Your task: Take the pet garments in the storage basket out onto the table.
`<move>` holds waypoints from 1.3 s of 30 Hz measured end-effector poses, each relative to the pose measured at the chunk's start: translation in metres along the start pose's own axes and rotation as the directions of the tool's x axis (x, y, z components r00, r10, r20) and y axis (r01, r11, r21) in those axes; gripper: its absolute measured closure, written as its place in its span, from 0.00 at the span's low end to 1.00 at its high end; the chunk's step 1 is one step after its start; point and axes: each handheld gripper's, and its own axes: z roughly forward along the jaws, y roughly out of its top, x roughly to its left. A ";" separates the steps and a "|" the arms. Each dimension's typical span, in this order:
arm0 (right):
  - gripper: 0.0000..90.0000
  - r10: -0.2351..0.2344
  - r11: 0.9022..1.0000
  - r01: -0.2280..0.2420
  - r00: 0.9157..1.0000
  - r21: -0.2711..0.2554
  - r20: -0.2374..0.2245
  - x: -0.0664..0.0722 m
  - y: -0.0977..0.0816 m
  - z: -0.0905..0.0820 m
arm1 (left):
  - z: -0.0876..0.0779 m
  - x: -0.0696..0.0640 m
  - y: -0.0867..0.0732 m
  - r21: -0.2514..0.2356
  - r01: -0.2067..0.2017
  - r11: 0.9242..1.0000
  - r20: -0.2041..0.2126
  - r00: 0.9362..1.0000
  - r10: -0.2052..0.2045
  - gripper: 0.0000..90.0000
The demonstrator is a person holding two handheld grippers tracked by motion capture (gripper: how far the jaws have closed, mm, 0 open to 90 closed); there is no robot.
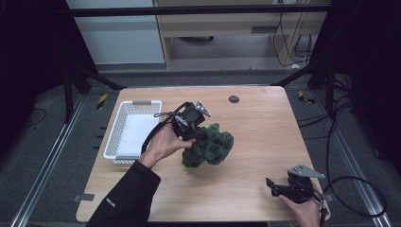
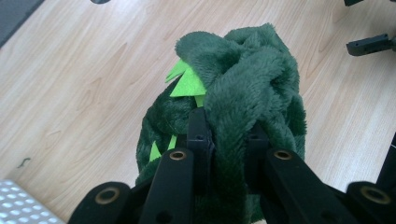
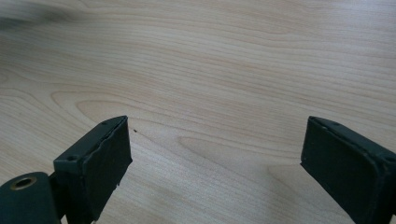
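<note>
A dark green plush toy [image 1: 210, 144] with light green felt spikes [image 2: 187, 84] lies near the middle of the wooden table [image 1: 255, 137]. My left gripper [image 1: 196, 134] is shut on a fold of its fur [image 2: 229, 154], which is pinched between the two black jaws. The person's left hand [image 1: 163, 144] holds that gripper from the toy's left side. My right gripper [image 1: 270, 185] rests low at the table's front right, well apart from the toy. Its pads [image 3: 105, 163] stand wide apart over bare wood with nothing between them.
A white plastic basket [image 1: 130, 130] sits at the table's left, just behind the left hand; its perforated corner [image 2: 21, 205] shows in the left gripper view. A small dark disc [image 1: 233, 99] lies near the far edge. Cables trail off the table's right side.
</note>
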 end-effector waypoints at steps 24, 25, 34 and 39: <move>0.09 -0.012 1.000 0.012 1.000 0.004 0.003 0.000 0.000 0.000 | 0.050 0.000 -0.021 0.084 0.021 0.996 0.053 0.998 -0.025 0.81; 0.09 -0.012 1.000 0.012 1.000 0.005 0.003 0.000 0.000 0.000 | 0.053 0.000 -0.022 0.089 0.021 0.996 0.054 0.998 -0.026 0.80; 0.09 -0.016 1.000 0.016 1.000 0.006 0.004 0.000 -0.001 0.001 | 0.066 0.001 -0.034 0.099 0.050 0.994 0.068 0.996 -0.057 0.68; 0.09 -0.015 1.000 0.015 1.000 0.008 0.004 0.000 -0.001 0.001 | 0.070 0.001 -0.040 0.104 0.053 0.993 0.077 0.995 -0.061 0.56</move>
